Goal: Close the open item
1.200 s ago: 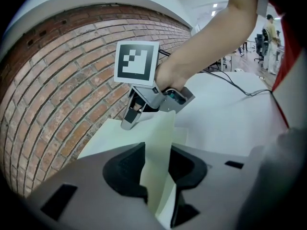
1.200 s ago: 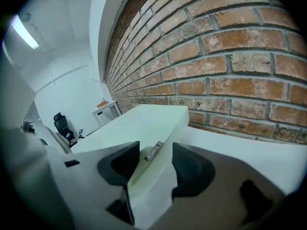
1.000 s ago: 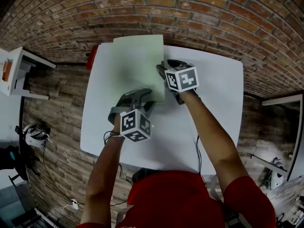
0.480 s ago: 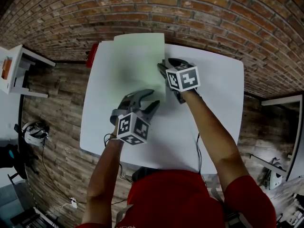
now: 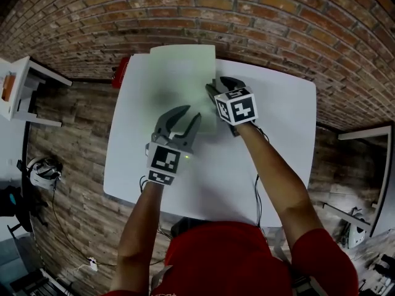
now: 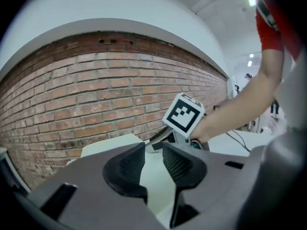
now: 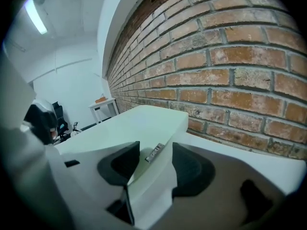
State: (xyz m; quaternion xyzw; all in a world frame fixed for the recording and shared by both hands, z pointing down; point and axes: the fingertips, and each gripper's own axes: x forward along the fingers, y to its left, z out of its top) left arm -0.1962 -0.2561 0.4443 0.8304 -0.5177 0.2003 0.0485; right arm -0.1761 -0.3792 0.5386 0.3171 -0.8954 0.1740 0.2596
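A flat pale green case (image 5: 179, 73) lies on the white table (image 5: 278, 116), reaching from mid-table to the far edge by the brick wall. My right gripper (image 5: 214, 89) is at the case's right edge, and the right gripper view shows its jaws shut on that green edge (image 7: 144, 128), beside a small metal tag (image 7: 154, 153). My left gripper (image 5: 183, 117) hovers over the case's near end. Its jaws are closing with a gap still between the pads. Only the green surface (image 6: 111, 145) shows beyond them, and nothing is pressed.
A red object (image 5: 120, 73) sticks out at the table's far left edge. A white side table (image 5: 15, 91) stands left on the wooden floor, with gear (image 5: 44, 172) lying below it. The brick wall (image 5: 259, 17) runs right behind the table.
My left gripper has turned from pointing right along the case's near edge to pointing away over it, and has moved slightly forward. The right gripper has stayed at the right edge.
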